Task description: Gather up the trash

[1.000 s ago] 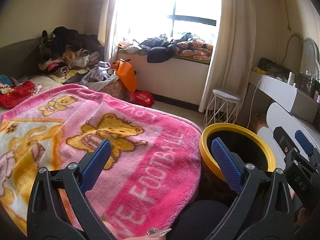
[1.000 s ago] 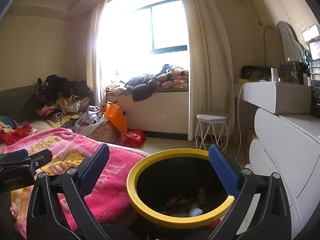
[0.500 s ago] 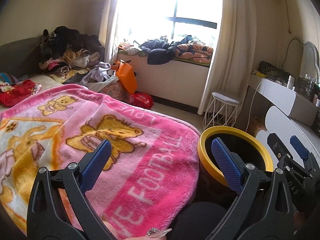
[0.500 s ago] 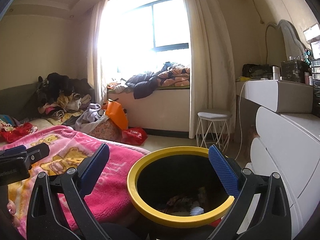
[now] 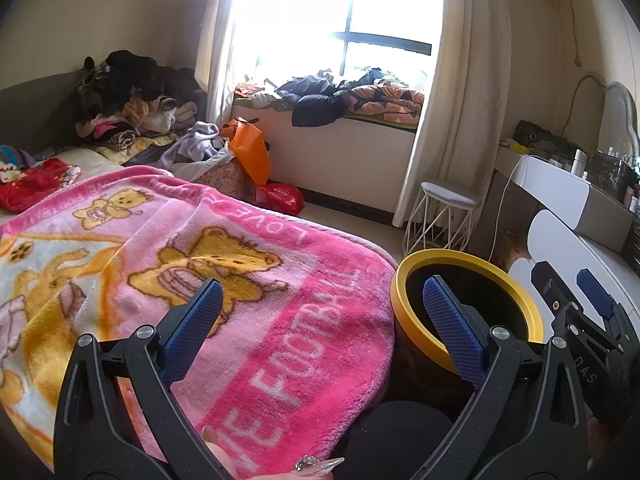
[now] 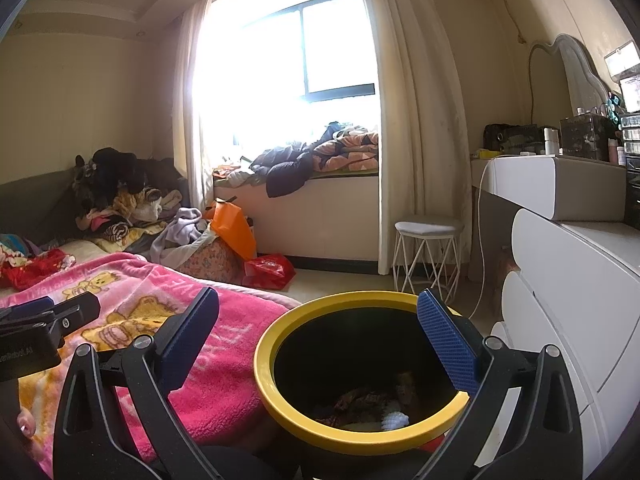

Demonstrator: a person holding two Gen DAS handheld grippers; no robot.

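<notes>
Nearer now: yellow-rimmed trash bin [image 6: 360, 434]

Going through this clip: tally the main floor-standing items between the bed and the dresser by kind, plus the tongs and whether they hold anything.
Yellow-rimmed trash bin: 1, some trash at its bottom
White wire-leg stool: 1
Red bag on the floor: 1
Orange bag: 1
Tongs: 2, left tongs and right tongs, both open and empty
Total: 6
</notes>
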